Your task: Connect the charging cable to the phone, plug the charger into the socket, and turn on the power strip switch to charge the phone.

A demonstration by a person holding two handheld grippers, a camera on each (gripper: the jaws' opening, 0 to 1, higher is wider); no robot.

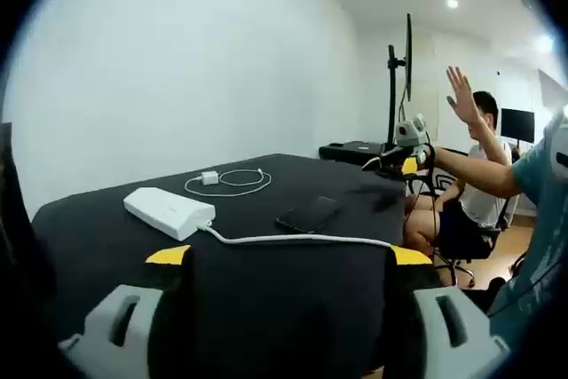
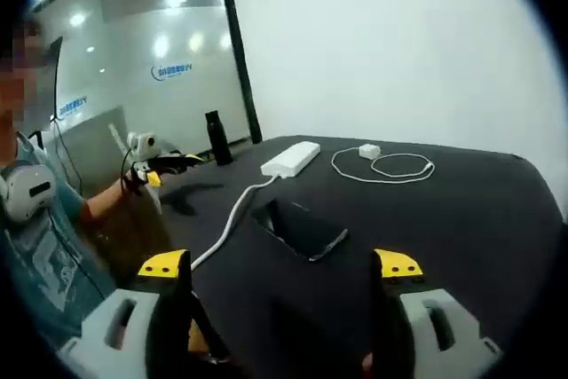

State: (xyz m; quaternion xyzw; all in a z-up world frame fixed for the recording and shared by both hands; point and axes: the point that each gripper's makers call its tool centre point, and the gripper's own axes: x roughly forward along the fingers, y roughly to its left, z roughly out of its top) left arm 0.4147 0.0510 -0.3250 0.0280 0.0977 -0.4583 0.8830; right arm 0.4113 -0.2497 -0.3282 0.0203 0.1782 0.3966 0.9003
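In the left gripper view the left tongs (image 1: pixel 288 255) stand released with nothing between the jaws, at the near edge of the black counter (image 1: pixel 106 219). On it lie the white power strip (image 1: pixel 169 211), its cord (image 1: pixel 302 239) trailing toward the right edge, the dark phone (image 1: pixel 307 214) flat beside that cord, and further back the charging cable (image 1: pixel 238 180) coiled with its white charger (image 1: pixel 209 177). The right tongs (image 1: pixel 401 162) hover at the far corner; I cannot tell from here how they are set. Behind them sits a person (image 1: pixel 479 184) with a raised hand. The risk, as I judge it: the phone is black on black and lies flat — a grip may slide off or push it toward the edge, and the strip's cord could snag. In the right gripper view the right tongs (image 2: pixel 282 265) are spread wide and empty, the phone (image 2: pixel 300 228) just ahead, the power strip (image 2: pixel 290 158) and cable (image 2: pixel 383 164) beyond. The glass wall (image 2: pixel 133 68) carries a blue logo — too small to read.
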